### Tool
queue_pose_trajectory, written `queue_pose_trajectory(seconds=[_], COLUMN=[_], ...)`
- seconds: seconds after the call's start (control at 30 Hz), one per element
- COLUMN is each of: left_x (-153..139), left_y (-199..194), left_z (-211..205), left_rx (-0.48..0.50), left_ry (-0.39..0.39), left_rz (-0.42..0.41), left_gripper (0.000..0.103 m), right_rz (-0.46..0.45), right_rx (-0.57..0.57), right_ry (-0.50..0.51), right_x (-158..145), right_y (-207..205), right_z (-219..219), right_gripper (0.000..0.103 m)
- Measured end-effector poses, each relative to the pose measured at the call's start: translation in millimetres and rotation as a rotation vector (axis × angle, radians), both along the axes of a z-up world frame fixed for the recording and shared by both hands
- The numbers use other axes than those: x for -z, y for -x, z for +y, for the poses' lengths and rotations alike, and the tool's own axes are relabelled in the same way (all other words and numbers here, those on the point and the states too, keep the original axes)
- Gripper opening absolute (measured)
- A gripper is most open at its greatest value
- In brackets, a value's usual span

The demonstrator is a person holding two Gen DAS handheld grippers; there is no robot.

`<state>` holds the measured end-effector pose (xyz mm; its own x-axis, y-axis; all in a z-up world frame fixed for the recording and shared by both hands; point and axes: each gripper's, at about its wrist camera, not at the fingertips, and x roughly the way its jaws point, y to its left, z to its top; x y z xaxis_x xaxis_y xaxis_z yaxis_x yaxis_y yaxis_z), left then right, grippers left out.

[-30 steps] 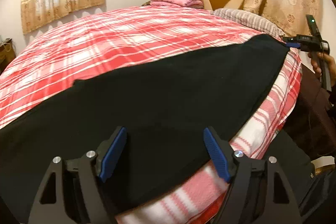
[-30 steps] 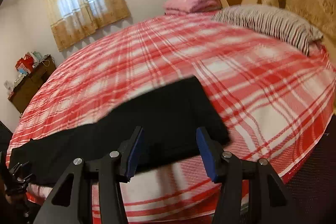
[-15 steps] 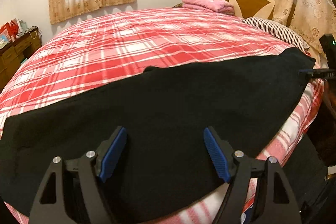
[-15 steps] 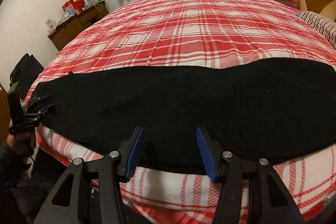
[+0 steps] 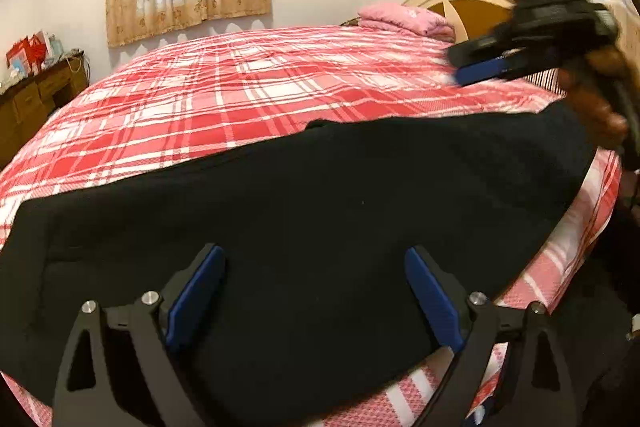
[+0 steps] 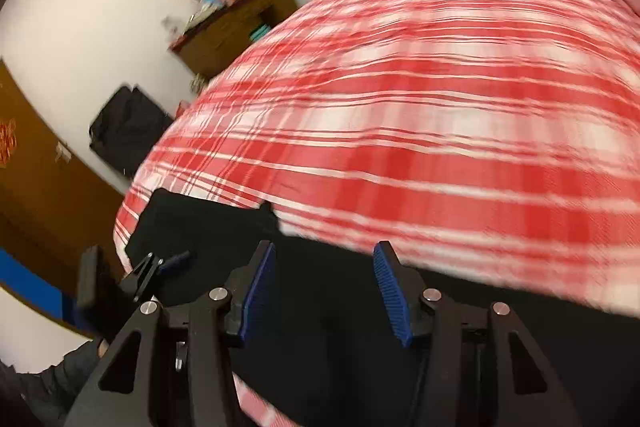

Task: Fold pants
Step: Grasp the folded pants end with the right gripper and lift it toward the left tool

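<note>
The black pants [image 5: 320,219] lay spread flat along the near edge of the bed [image 5: 248,95], on the red plaid cover, stretching from the far left end round to the right, where the hem reached the bed's side. My left claw [image 5: 316,287] hung just above the cloth with its blue pads well apart and nothing between them. My right claw [image 6: 324,291] was likewise spread wide and empty over the same dark cloth; its view was smeared, so I could not tell how close it sat to the fabric. From the left wrist I saw the right claw [image 5: 516,63] up over the right end of the pants.

I judged the pants soft and limp, fairly thick, with no stiffness of their own: they would sag and drape from whatever point I pinched, and a single layer might slip free if I took too little. The napped surface looked unlikely to slide on the cover. The sensible holds seemed to be the two end corners, waistband and cuffs, one per claw, so an end could be carried over flat.

As for containers, I saw none in use. A folded pink blanket [image 5: 404,19] sat by the headboard, and a wooden cabinet [image 6: 236,27] stood by the wall with clutter on top.
</note>
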<state>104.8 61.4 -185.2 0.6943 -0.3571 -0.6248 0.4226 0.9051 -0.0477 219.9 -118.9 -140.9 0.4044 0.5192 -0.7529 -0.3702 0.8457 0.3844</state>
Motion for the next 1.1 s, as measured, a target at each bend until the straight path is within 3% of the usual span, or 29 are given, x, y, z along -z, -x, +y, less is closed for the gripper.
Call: queue_pose_trajectory(seconds=[0.2, 0.33, 0.47, 0.53, 0.7, 0.8, 0.93, 1.0, 1.1], left_x=[2.5, 5.7, 6.2, 6.2, 2.0, 6.0, 9.9, 8.2, 5.2], left_y=[0.8, 1.7, 1.2, 0.8, -0.6, -3.5, -3.4, -5.3, -7.8], left_z=[3.0, 0.2, 0.4, 0.9, 4.0, 2.2, -6.4, -4.0, 1.1], left_rx=[-0.004, 0.0, 0.003, 0.002, -0.011, -0.011, -0.004, -0.002, -0.003], left_ry=[0.0, -0.011, -0.009, -0.006, 0.013, -0.006, -0.067, -0.052, -0.018], left_rz=[-0.014, -0.03, -0.034, -0.035, -0.032, -0.034, -0.051, -0.042, -0.033], left_gripper=[0.095, 0.099, 0.1, 0.1, 0.1, 0.101, 0.103, 0.103, 0.103], right_rz=[0.113, 0.242, 0.338, 0.323, 0.195, 0.114, 0.085, 0.1, 0.07], right_rx=[-0.016, 0.008, 0.002, 0.012, 0.006, 0.01, 0.025, 0.026, 0.031], right_ry=[-0.061, -0.134, -0.251, -0.232, -0.256, -0.19, -0.014, -0.021, -0.043], right_x=[31.6, 54.9, 68.0, 67.4, 37.0, 21.5, 44.5, 57.2, 48.9], right_y=[-41.0, -60.5, -66.8, -63.4, -47.5, -41.6, -49.7, -51.0, -45.7], right_z=[50.6, 61.9, 64.9, 65.9, 65.7, 73.2, 88.6, 84.2, 73.9], right_gripper=[0.046, 0.04, 0.023, 0.007, 0.005, 0.004, 0.004, 0.004, 0.008])
